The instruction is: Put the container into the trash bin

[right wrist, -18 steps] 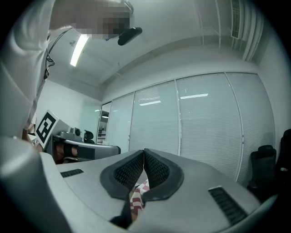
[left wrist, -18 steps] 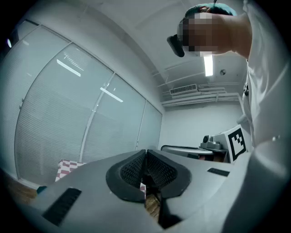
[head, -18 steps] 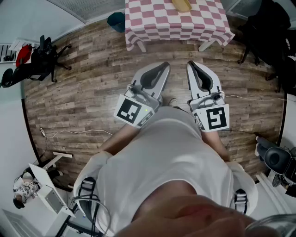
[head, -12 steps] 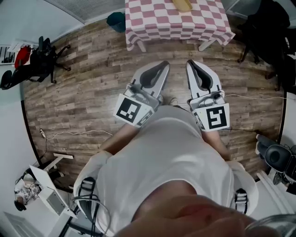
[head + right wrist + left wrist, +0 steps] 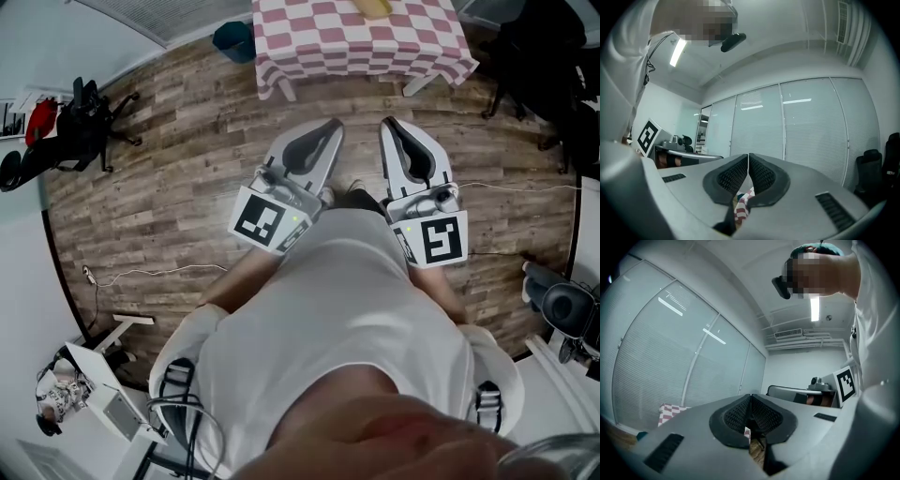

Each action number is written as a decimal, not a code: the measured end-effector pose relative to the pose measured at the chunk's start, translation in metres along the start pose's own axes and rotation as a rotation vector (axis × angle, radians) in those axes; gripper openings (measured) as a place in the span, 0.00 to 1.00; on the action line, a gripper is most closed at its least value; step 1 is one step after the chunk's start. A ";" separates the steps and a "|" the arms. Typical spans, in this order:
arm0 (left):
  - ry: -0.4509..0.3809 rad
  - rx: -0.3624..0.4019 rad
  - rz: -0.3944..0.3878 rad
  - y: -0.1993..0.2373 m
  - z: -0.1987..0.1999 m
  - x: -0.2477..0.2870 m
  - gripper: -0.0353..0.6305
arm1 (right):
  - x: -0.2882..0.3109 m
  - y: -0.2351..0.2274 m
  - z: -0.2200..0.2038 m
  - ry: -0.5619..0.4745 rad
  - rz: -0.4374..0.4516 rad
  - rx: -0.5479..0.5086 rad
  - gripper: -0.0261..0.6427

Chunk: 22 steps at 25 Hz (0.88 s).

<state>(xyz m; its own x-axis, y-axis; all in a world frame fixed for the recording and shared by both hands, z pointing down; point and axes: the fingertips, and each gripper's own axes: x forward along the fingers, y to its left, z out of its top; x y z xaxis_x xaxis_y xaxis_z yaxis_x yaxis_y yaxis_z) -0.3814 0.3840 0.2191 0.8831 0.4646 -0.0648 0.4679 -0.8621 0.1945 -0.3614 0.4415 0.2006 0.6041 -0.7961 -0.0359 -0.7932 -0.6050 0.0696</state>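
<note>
Container (image 5: 375,7) is, by my reading, the yellowish item at the very top edge of the head view. It lies on the checkered surface (image 5: 328,47), and too little of it shows to tell its shape. Just left of that surface, in the upper left of centre, a teal tub on the wood-plank floor (image 5: 169,169) is most likely the trash bin (image 5: 232,39).

Lower in the frame, well apart from both, the left tool (image 5: 326,133) and the right tool (image 5: 392,129) are held level side by side. Each one is clenched on nothing, its ribbed pads pressed together.

The step in hand looks like the approach, so nothing is grasped yet. The right tool lines up better with the yellowish item, so I would lead with it. Spread its jaws before it reaches the cloth, not over the item. Come in low and level, and close across the narrower side. Keep the left tool clear of the surface's edge, then carry the item leftward and release it only once it is above the bin's mouth.
</note>
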 end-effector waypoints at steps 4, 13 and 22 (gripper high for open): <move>-0.005 -0.005 0.001 0.005 0.001 0.000 0.11 | 0.003 0.002 -0.001 0.004 -0.001 -0.001 0.09; -0.020 -0.011 0.016 0.018 0.000 0.019 0.11 | 0.020 -0.015 -0.007 0.001 0.017 -0.009 0.09; -0.015 -0.021 0.030 0.047 -0.003 0.080 0.11 | 0.057 -0.074 -0.018 0.008 0.021 -0.001 0.09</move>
<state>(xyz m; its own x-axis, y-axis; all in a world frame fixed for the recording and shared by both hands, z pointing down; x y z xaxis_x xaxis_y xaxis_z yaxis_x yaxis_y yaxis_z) -0.2884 0.3814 0.2255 0.8972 0.4356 -0.0732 0.4406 -0.8710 0.2174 -0.2668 0.4411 0.2114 0.5877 -0.8087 -0.0261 -0.8058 -0.5879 0.0716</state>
